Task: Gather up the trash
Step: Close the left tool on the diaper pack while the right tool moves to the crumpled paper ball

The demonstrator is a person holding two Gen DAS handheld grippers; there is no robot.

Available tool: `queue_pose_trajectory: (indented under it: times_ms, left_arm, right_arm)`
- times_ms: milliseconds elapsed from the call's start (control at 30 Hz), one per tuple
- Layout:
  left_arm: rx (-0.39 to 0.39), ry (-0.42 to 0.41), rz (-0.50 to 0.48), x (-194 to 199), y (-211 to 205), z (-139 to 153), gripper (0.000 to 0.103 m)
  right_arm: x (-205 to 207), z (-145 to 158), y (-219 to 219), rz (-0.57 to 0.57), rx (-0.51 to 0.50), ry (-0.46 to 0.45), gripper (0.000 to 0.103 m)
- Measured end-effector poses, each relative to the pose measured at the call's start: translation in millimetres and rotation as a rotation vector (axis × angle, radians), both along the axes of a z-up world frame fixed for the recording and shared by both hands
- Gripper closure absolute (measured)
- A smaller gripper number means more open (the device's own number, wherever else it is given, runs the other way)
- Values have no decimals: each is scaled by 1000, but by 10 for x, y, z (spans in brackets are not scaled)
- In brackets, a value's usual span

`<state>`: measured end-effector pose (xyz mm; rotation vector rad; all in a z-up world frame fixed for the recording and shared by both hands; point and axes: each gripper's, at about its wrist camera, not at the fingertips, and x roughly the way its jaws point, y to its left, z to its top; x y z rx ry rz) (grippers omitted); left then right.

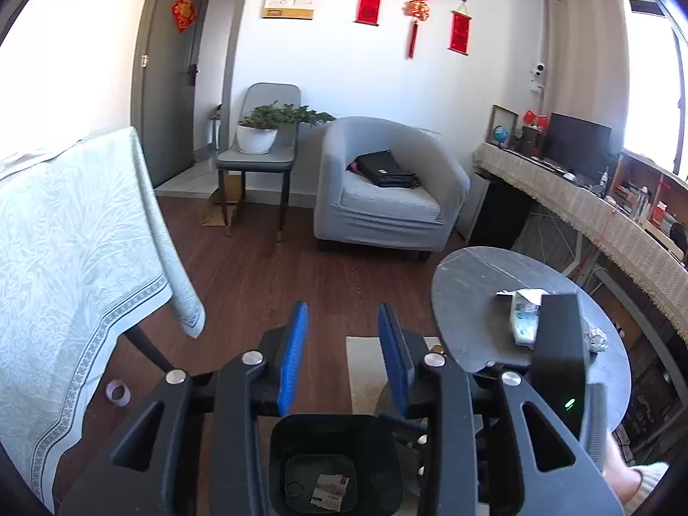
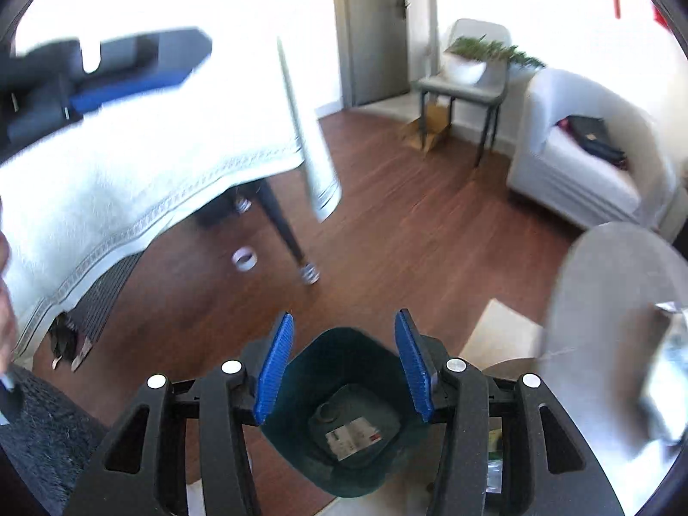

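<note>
Trash bin [image 2: 344, 413] sat directly below right gripper [image 2: 344, 370], a paper scrap [image 2: 352, 434] inside. Both grippers spread, empty; left gripper [image 1: 344, 357] likewise above bin.

We could not see the whole trash bin [image 1: 335, 464]: the left wrist view cut off its near side at the bottom edge, and gripper linkages hid its flanks. In the right wrist view the round table [image 2: 610, 301] was smeared by motion blur, and the crumpled wrapper [image 2: 671, 370] on it was too blurred to identify and clipped by the lens rim. The left gripper [image 2: 129, 69] appeared there only as a blurred streak, so we could not judge its jaws from that view. The print on the paper scrap [image 2: 350, 436] in the bin was too small to read.
</note>
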<state>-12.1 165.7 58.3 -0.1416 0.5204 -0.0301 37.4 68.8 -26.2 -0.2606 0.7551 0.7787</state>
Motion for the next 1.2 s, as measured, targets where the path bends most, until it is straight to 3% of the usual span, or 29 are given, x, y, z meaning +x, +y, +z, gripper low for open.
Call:
queue_pose_trajectory:
  times_ms: [333,467,800,867,1033,1200]
  left_arm:
    - [18,7,-108,212,-588,-51,53]
    - [16,15,-157,309,-836,-101,43]
    - [34,71,-245,618,-1475,-325,30]
    - [25,85,-267,679,-1588,-375,28]
    - [5,109,-304,830,-1829,-500,19]
    - [5,148,-323,938,-2048,-647,18]
  right_arm:
    - [143,264,-950,-165,47,-48,53]
    - [174,282,-1337,-224,57,-63,53]
    - [248,235,-2262,-369,69,-60,53]
    - [244,202,-2406,-395,76,-59,45]
    - [265,149,-2744,-461,103,-49,37]
    - [252,98,-2915,-487,80,-59,28]
